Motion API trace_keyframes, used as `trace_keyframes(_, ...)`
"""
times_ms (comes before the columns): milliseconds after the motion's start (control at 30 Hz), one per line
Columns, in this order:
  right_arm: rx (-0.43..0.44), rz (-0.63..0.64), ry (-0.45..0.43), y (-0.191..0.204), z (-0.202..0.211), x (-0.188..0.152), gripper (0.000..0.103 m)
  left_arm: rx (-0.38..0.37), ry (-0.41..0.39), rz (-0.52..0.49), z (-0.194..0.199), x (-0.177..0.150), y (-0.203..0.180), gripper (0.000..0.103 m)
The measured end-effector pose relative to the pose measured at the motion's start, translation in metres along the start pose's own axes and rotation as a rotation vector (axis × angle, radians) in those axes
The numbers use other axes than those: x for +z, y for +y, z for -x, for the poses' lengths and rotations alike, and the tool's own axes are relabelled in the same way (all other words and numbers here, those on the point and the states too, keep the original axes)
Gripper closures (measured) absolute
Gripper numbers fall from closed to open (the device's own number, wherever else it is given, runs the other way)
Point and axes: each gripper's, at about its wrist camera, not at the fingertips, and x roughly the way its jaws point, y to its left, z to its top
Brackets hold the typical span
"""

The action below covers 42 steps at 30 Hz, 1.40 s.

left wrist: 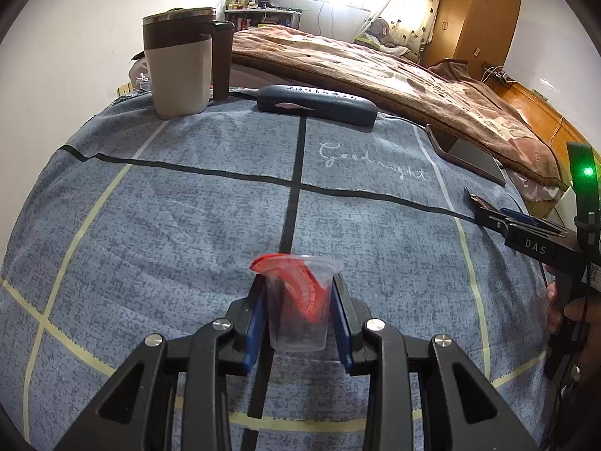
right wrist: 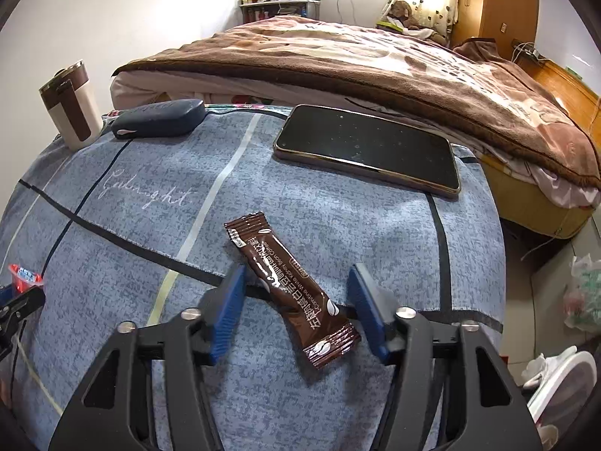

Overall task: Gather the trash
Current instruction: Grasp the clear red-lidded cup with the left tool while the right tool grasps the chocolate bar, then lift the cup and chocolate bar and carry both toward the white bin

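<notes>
Left claw (left wrist: 299, 310) pinched the thin cup (left wrist: 297, 302) — could crush; right claw (right wrist: 296, 310) gaped around the coffee packet (right wrist: 289, 287) — flat, might slip.

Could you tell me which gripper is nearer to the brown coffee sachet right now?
Right. The right gripper is open and straddles the coffee sachet; the left gripper, shut on the plastic cup, is off to its left.
</notes>
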Motion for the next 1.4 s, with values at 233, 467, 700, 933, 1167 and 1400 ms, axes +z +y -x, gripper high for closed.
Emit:
trace_keyframes(233,-0.017,0.034,-0.006,0.011,0.004,-0.003,0.079,-0.005,0.002,0.001,0.001,-0.001,-0.001,0.069)
trace_keyframes(467,0.009,0.006,0.006,0.009,0.01,-0.009,0.08,-0.005,0.002,-0.001,0.004,-0.003,-0.002,0.069)
trace_keyframes(700,0.042,-0.013,-0.015,0.014,0.027,-0.018,0.08,-0.017,-0.005,-0.013,0.011,-0.006,-0.01,0.069)
trace_keyframes(933,0.058,-0.044,-0.048,0.015,0.045,-0.025,0.08,-0.028,-0.023,-0.042,0.026,-0.009,-0.025,0.069)
trace_keyframes(1167,0.061,-0.054,-0.056,0.015,0.048,-0.029,0.08,-0.012,0.025,-0.041,0.014,-0.02,-0.026,0.069)
trace_keyframes(1400,0.065,-0.048,-0.055,0.016,0.045,-0.029,0.08,-0.034,-0.03,0.005,0.013,-0.018,-0.018,0.058)
